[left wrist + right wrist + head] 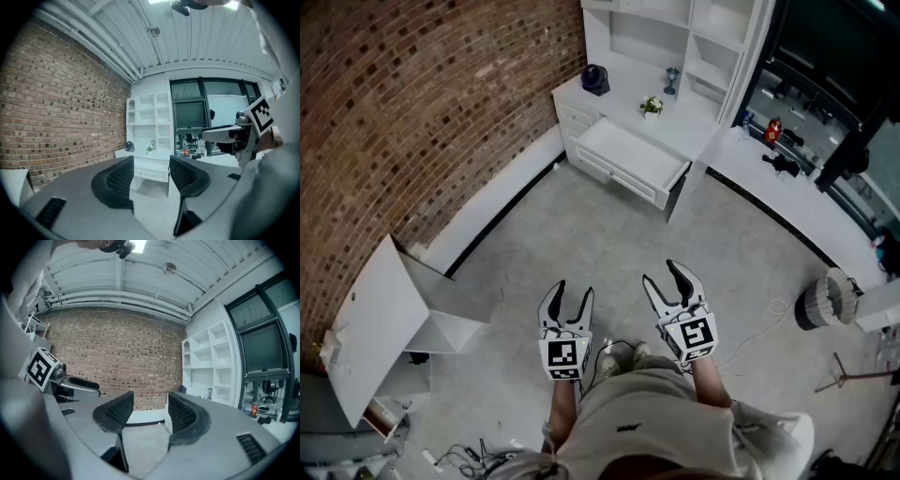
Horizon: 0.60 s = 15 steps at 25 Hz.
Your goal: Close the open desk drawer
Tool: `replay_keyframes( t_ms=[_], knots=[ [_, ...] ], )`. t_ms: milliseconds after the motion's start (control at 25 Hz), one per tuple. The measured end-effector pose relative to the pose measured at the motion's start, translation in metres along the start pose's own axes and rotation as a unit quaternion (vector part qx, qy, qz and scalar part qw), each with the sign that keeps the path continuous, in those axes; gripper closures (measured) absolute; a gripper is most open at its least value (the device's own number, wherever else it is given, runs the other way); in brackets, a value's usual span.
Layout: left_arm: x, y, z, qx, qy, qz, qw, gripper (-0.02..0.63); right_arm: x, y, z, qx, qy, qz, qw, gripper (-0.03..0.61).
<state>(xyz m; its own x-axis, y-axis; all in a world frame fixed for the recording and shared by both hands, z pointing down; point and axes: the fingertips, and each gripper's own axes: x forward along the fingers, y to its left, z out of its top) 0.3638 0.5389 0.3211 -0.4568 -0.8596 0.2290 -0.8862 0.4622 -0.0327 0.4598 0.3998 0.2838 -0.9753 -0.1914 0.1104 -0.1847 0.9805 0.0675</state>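
One drawer [628,159] stands pulled out of the white desk [680,129], with both grippers well apart from it.
The desk sits in the far corner against the brick wall [422,103], under a white shelf unit [675,28]. The drawer juts out of the desk's front over the grey floor [581,234]. A small plant [652,105] and a dark round object [594,78] stand on the desktop behind it. Across a wide stretch of floor, the person holds the left gripper [574,289] and the right gripper [661,274] side by side in front of the body. Both point roughly toward the desk. Each gripper's jaws stand a little apart, with only floor showing between them. A white board [375,319] leans near the wall at the left.
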Motion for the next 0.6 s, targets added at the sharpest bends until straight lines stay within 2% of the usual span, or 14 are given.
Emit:
replay_keyframes(
  t_ms=[240, 600],
  knots=[
    [-0.012, 0.024, 0.001, 0.001, -0.027, -0.002, 0.9996, 0.362, 0.01, 0.03, 0.004, 0.027, 0.003, -0.004, 1.0, 0.344],
    [0.002, 0.044, 0.0, -0.004, -0.025, -0.003, 0.9997, 0.362, 0.037, 0.037, -0.005, 0.015, 0.008, 0.005, 1.0, 0.344]
  ],
)
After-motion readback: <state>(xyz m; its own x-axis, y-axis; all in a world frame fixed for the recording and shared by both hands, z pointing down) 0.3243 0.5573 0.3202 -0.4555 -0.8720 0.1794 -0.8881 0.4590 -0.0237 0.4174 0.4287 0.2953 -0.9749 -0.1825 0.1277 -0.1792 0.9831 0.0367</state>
